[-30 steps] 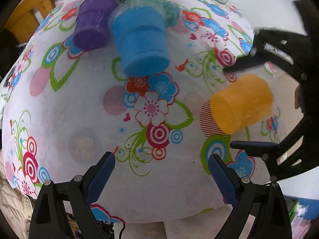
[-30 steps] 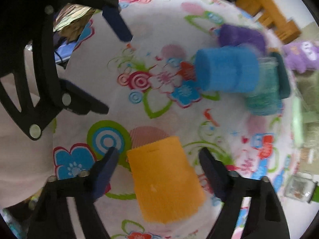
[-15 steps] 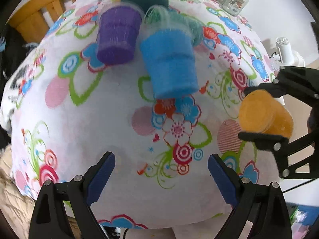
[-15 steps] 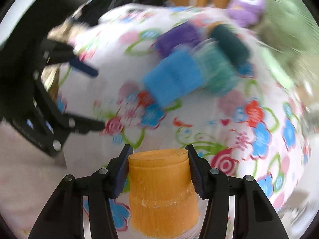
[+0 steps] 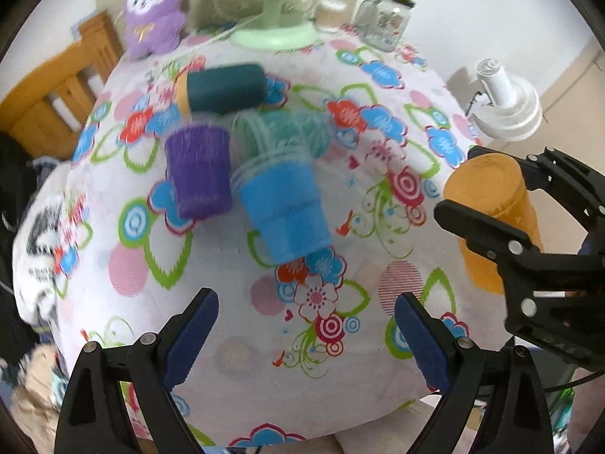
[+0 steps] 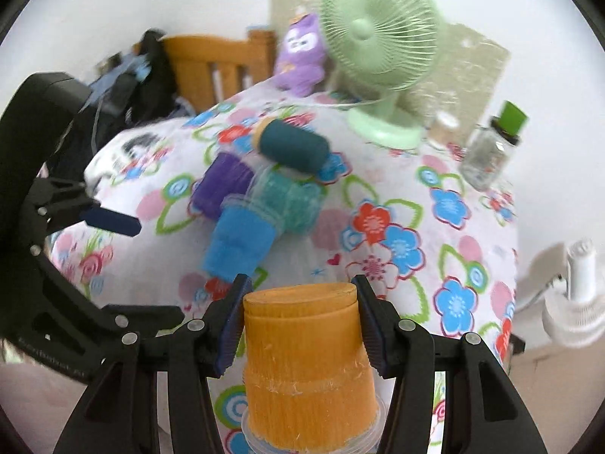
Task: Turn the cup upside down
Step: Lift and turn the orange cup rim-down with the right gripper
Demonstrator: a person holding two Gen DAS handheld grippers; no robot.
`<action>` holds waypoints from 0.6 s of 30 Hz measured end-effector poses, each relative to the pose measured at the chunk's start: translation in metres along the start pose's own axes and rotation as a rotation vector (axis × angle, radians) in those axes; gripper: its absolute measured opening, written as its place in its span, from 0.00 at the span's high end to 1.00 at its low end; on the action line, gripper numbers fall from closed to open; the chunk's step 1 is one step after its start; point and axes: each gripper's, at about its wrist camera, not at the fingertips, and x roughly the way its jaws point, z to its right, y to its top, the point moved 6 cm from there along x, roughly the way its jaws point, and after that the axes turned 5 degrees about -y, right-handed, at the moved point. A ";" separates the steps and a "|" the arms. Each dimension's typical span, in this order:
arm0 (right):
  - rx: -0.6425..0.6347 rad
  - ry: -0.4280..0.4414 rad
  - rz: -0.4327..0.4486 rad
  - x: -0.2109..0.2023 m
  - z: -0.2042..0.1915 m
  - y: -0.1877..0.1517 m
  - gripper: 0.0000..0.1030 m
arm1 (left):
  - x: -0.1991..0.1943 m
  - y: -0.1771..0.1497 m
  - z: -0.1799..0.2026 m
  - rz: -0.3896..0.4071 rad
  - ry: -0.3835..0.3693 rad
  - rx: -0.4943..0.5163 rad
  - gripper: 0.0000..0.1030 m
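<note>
The orange cup (image 6: 306, 363) stood with its long axis roughly vertical, flat base up and clear-rimmed mouth down, in the right gripper (image 6: 300, 325), whose blue ribbed jaws pressed against both sides of its upper wall. Seen from the left wrist, the same orange cup (image 5: 491, 212) was at the right edge of the surface (image 5: 227, 276); whether its rim touched the cloth could not be told. Its wall looked finely ridged, with a stepped band near the base and a translucent lip at the mouth. The left gripper (image 5: 306, 333) hung over the near part of the floral cloth with its jaws spread wide and nothing between them. Farther back lay a cluster of ridged cups on their sides: a blue cup (image 5: 283, 212), a purple cup (image 5: 200, 174), a teal cup (image 5: 287, 132) and a dark teal cup (image 5: 223, 87). Behind them stood a pale green fan (image 6: 378, 34), a purple plush toy (image 6: 302, 56) and a glass bottle with a green cap (image 6: 491, 147). Faint lettering on the gripper frames was too blurred to read.
</note>
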 end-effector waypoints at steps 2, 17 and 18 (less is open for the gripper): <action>0.058 -0.024 0.023 -0.009 0.005 0.002 0.44 | -0.007 0.004 0.003 0.012 0.002 0.022 0.07; 0.414 -0.148 0.400 -0.086 0.027 -0.008 0.44 | -0.047 0.015 0.009 0.153 -0.017 0.058 0.05; 0.434 -0.146 0.419 -0.085 0.028 -0.011 0.44 | -0.046 0.014 0.009 0.161 -0.016 0.056 0.04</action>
